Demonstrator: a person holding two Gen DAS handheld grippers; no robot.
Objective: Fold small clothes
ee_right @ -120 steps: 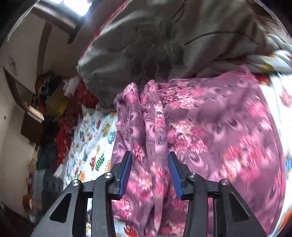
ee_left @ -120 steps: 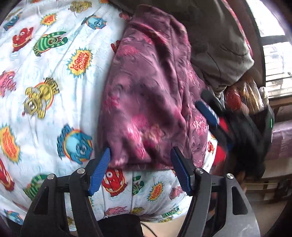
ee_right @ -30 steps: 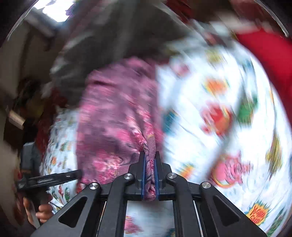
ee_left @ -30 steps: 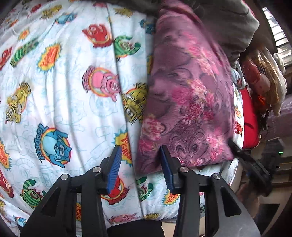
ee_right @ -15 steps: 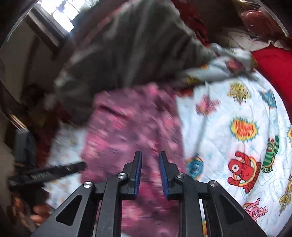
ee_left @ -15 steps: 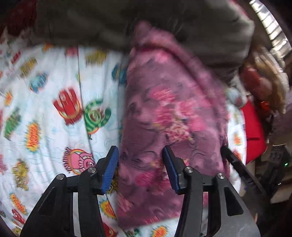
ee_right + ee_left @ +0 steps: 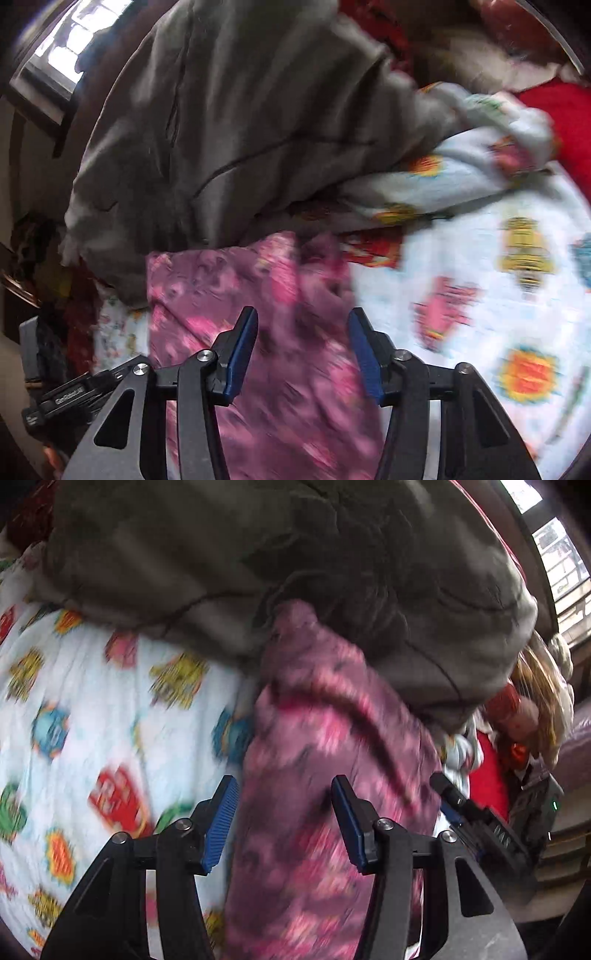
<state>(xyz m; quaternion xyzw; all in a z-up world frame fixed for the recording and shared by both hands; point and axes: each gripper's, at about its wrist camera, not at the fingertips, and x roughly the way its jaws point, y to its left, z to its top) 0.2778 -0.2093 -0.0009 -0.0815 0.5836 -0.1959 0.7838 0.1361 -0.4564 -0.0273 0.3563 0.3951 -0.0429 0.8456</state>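
A purple garment with pink flowers (image 7: 317, 760) lies folded into a long strip on a cartoon-print bedsheet (image 7: 85, 701). Its far end meets a grey blanket (image 7: 295, 565). My left gripper (image 7: 282, 821) hovers open over the garment's near part, blue pads apart and not touching the cloth. In the right wrist view the same garment (image 7: 258, 295) runs under my right gripper (image 7: 303, 350), whose jaws are opening, with nothing pinched between them. Both views are blurred by motion.
The grey blanket (image 7: 229, 122) is heaped at the head of the bed. A red cloth (image 7: 487, 775) and cluttered items sit past the bed's edge. My other gripper (image 7: 480, 823) shows at the right. The bedsheet (image 7: 480, 295) spreads right of the garment.
My right gripper let go of the garment's edge and its jaws spread apart. Both grippers travelled along the garment toward the grey blanket, which now fills the upper part of both views.
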